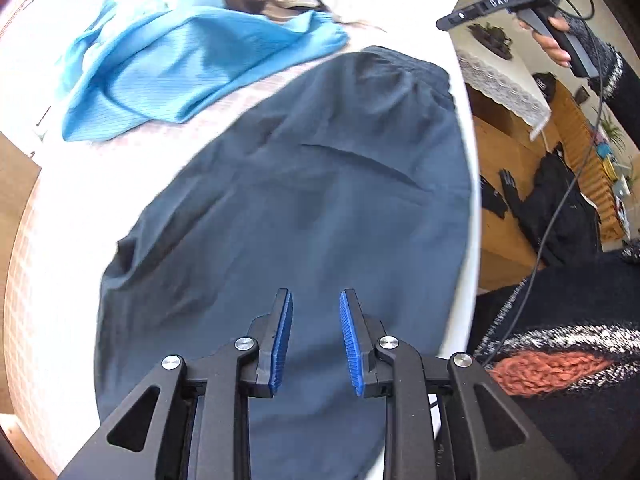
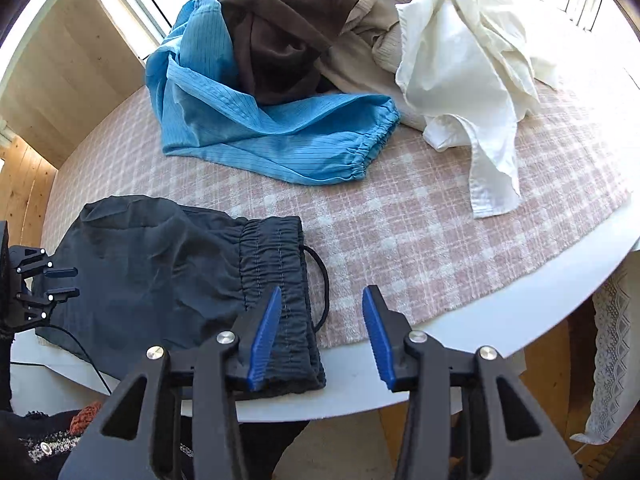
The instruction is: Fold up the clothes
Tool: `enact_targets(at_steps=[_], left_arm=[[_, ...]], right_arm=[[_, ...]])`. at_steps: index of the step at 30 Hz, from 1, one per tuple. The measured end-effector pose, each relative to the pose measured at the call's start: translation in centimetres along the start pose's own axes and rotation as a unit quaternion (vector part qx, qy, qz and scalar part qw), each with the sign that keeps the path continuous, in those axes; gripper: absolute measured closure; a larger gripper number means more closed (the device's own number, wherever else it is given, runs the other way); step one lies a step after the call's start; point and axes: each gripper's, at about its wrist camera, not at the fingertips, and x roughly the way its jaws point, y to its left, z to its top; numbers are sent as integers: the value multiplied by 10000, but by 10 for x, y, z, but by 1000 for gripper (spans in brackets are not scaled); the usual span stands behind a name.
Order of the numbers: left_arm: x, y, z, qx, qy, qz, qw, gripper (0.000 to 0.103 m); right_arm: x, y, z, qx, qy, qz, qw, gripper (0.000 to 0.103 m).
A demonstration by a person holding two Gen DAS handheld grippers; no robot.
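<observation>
One dark trousers (image 2: pixel 160 276) lies flat on the checked table (image 2: pixel 400 240); behind it, four heaped garments. Left gripper (image 1: pixel 316 336) and right gripper (image 2: pixel 320 336) both gape, empty.

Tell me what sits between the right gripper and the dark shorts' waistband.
Nothing visible. The right gripper hangs open right over the dark shorts, their waistband lying bare under its fingers.

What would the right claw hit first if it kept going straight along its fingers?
Probably the table edge: the open right claw points down just beside the dark shorts' waistband. Its left finger lines up over that waistband, so cloth may come first; depth is unclear.
</observation>
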Motion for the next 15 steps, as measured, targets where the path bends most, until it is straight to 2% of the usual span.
enact_targets(at_steps=[3, 6, 10, 13, 15], left_arm=[[32, 45, 6, -458, 225, 431, 9978, 77], [54, 75, 2, -910, 737, 997, 9881, 83], [19, 50, -2, -854, 238, 668, 9938, 81], [7, 14, 1, -662, 74, 385, 9970, 80], [8, -11, 4, -488, 59, 213, 9986, 80]], right_arm=[[39, -1, 15, -70, 382, 198, 9991, 61], [49, -6, 16, -89, 524, 411, 9977, 61], [41, -18, 19, -23, 439, 790, 9959, 61], [51, -24, 20, 52, 612, 955, 9935, 61], [52, -18, 7, 9, 767, 1046, 9916, 61]])
